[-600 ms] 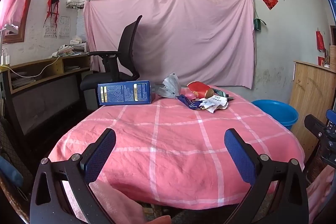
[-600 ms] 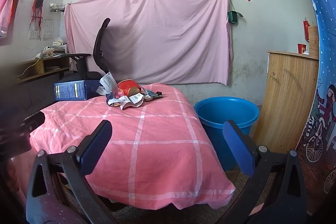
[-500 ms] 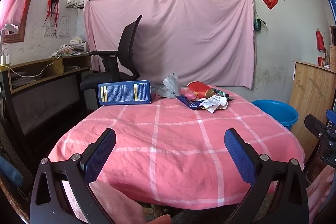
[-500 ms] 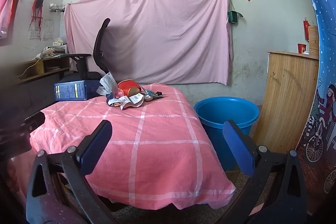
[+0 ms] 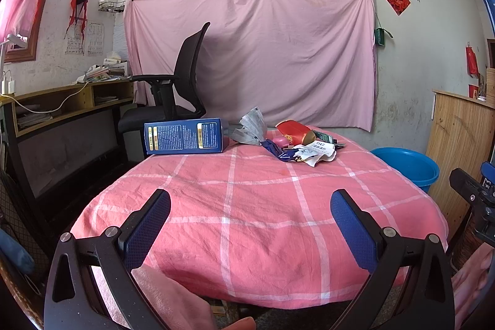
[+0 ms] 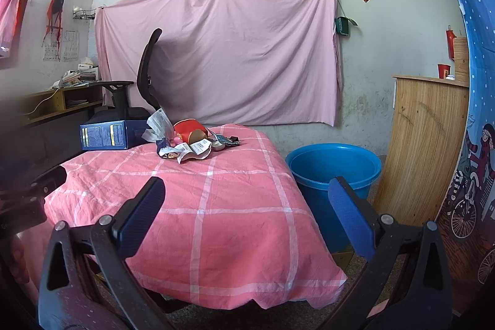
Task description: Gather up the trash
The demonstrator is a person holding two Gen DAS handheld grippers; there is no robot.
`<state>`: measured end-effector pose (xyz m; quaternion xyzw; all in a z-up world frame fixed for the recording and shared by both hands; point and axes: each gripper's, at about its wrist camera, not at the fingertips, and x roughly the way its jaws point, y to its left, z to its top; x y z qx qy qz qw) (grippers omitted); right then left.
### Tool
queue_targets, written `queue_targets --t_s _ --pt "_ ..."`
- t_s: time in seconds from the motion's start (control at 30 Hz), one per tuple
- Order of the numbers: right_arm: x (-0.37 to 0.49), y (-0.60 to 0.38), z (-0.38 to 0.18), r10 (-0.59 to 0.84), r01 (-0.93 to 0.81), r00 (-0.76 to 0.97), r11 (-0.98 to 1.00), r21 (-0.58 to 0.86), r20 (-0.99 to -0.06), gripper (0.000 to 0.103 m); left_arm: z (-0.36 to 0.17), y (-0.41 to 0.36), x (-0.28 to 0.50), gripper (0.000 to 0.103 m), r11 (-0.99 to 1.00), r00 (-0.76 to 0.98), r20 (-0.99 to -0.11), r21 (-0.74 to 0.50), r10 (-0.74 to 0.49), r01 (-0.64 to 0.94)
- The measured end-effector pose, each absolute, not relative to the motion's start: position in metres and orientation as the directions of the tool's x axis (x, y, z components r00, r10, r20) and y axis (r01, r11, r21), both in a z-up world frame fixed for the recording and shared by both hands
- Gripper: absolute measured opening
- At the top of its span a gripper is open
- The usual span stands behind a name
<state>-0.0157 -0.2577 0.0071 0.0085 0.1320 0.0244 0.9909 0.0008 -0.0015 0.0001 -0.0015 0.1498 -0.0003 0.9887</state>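
We hold both grippers, left [image 5: 250, 211] and right [image 6: 246, 200], wide open and empty. The blue box [image 5: 185, 136] lies lengthwise across the table's [image 5: 247, 206] far edge, beside the trash pile [image 5: 297, 144].

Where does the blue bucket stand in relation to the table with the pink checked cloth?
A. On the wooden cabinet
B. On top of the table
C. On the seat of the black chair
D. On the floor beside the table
D: the blue bucket stands on the floor, right beside the table, lower than its top.

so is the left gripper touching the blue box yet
Apart. The left wrist view shows the open left gripper over the near tablecloth, with bare cloth between it and the blue box.
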Motion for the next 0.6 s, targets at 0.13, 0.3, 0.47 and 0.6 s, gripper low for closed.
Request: queue_targets --t_s 0.13,0.3,0.47,0.6 --pt "-0.016 -0.2579 0.0072 0.051 -0.046 0.964 0.999 0.024 -0.261 0.103 0.0001 -0.0006 0.0001 0.101 1.0 0.955 -0.296 -0.003 -0.002 0.001" --pt "-0.0159 -0.2578 0.007 0.05 -0.046 0.964 0.999 0.024 -0.261 0.103 -0.0013 0.0032 -0.0053 0.101 1.0 0.956 -0.294 -0.002 -0.004 0.004" --pt "-0.0157 -0.2582 0.0065 0.051 -0.046 0.964 0.999 0.025 -0.26 0.103 -0.0023 0.003 -0.0023 0.101 1.0 0.955 -0.295 -0.003 -0.004 0.003" --pt "-0.0152 -0.258 0.006 0.051 -0.046 0.964 0.999 0.025 -0.263 0.103 -0.0036 0.0028 -0.0031 0.101 1.0 0.955 -0.297 -0.001 -0.007 0.007"
